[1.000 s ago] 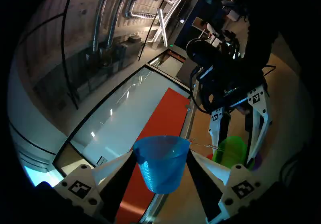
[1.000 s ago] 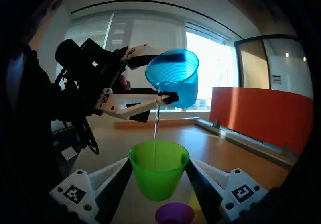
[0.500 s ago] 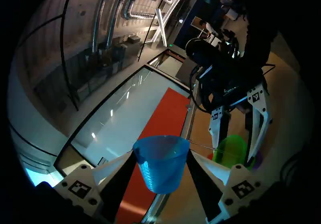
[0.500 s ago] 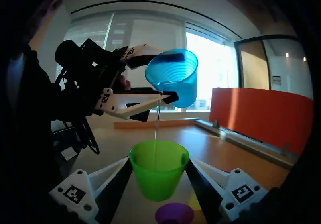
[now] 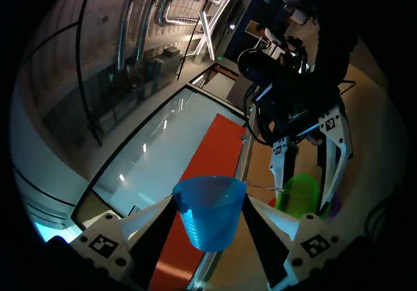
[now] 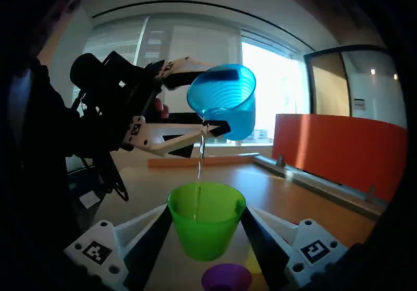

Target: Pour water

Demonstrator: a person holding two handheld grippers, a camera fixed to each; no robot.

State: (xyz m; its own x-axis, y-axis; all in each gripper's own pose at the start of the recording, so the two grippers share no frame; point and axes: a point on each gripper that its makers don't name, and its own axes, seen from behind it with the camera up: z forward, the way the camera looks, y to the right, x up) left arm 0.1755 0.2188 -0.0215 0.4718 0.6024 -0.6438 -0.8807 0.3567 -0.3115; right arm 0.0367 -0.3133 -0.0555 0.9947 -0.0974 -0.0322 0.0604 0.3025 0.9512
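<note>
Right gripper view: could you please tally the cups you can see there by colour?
blue cup: 1
green cup: 1
purple cup: 1
Total: 3 cups. The yellow patch beside the purple one is too hidden to name, so it is not counted.

Left tongs (image 5: 211, 202) clamp the blue cup (image 5: 210, 226), rolled sideways above the level right tongs (image 6: 207, 210) clamping the green cup (image 6: 206, 231)

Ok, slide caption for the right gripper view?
Left tongs tip a blue cup, trickling water into the green cup in the right tongs.
</note>
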